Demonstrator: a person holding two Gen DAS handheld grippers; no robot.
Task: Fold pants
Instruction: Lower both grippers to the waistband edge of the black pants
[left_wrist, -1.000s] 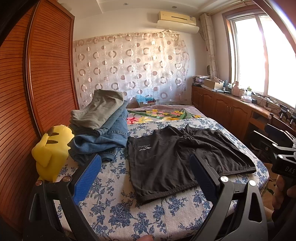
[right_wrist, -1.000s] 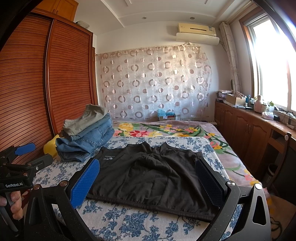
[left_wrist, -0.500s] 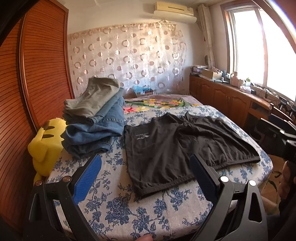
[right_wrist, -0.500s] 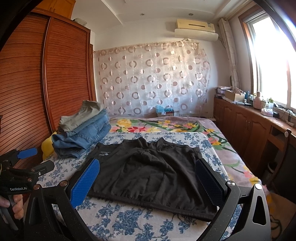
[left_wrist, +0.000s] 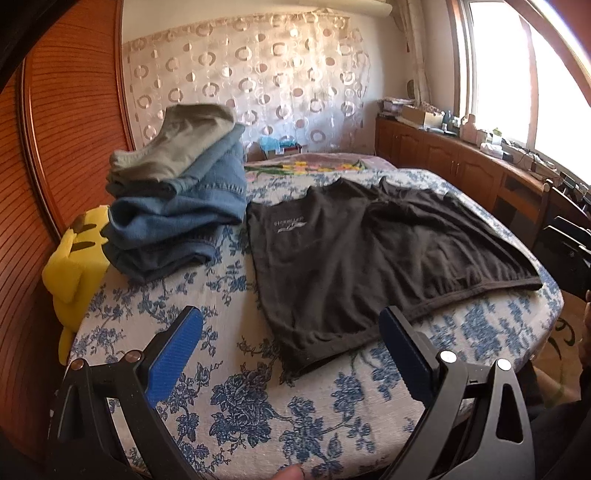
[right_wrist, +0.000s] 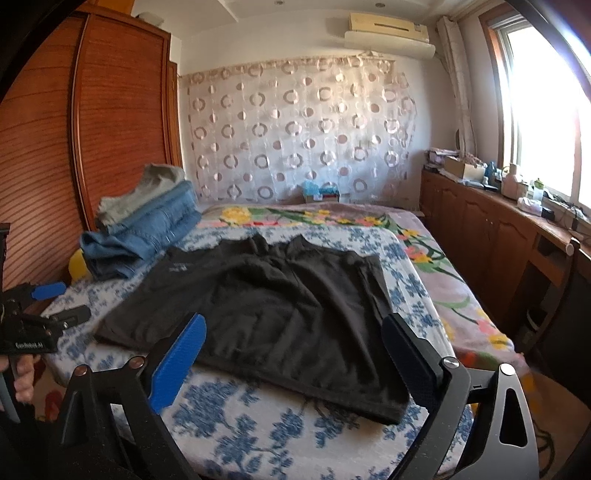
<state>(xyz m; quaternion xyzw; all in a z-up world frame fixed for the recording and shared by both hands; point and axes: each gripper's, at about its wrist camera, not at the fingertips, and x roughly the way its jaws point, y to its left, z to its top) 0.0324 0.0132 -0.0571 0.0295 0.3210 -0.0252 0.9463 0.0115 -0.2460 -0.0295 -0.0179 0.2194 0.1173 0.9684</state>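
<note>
A pair of black shorts (left_wrist: 369, 254) lies spread flat on the blue-flowered bedspread (left_wrist: 258, 398), with a small white logo near its left edge. It also shows in the right wrist view (right_wrist: 280, 310). My left gripper (left_wrist: 291, 332) is open and empty, above the near edge of the bed, just short of the shorts' near left corner. My right gripper (right_wrist: 295, 339) is open and empty, over the shorts' near hem. The left gripper (right_wrist: 40, 306) shows at the left edge of the right wrist view.
A stack of folded jeans and grey pants (left_wrist: 177, 199) sits at the bed's left, beside a yellow plush toy (left_wrist: 74, 266). A wooden wardrobe (left_wrist: 55, 147) stands on the left. Low wooden cabinets (right_wrist: 491, 236) run under the window on the right.
Both grippers have moved forward and down toward the bed, so the shorts look larger and nearer. Both stay open and empty.
</note>
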